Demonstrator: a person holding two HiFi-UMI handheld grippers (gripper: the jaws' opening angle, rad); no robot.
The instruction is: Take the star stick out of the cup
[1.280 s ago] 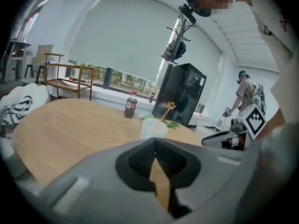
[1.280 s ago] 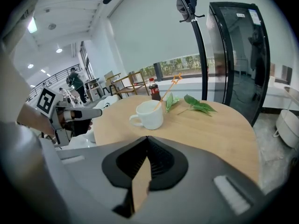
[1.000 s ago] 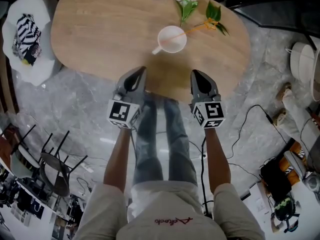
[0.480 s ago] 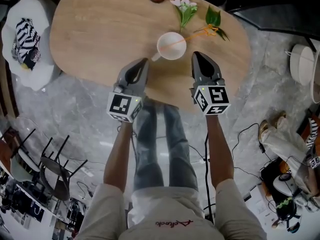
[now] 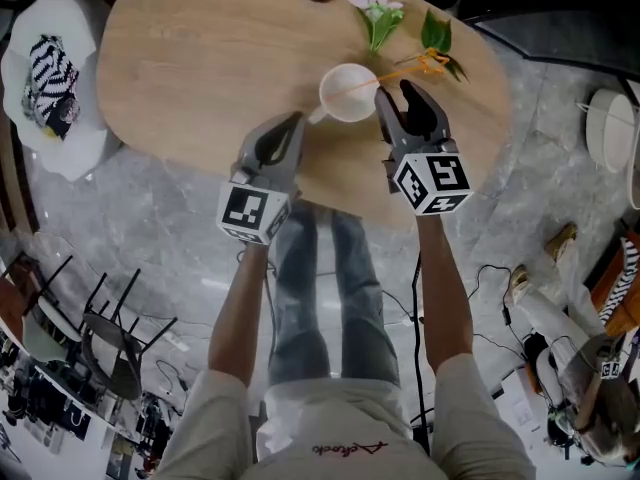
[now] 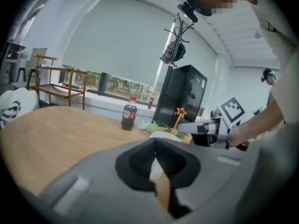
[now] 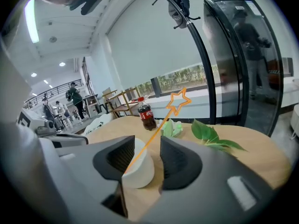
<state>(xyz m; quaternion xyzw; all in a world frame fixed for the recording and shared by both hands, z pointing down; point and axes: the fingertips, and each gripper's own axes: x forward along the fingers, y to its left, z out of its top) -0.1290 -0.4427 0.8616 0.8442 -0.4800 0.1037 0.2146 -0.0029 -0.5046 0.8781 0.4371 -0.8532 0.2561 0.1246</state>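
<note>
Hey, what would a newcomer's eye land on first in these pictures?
The orange star stick stands out first, slanting up out of the white cup on the wooden table. Next is the right gripper, just beside the cup: its jaws are opening, and the stick runs between them, not yet clamped.

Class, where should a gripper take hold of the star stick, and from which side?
Probably the bare shaft just above the cup rim, from the near right side. The star stick leans rightward out of the cup, its shaft free, and the right gripper, jaws opening, frames it.
</note>
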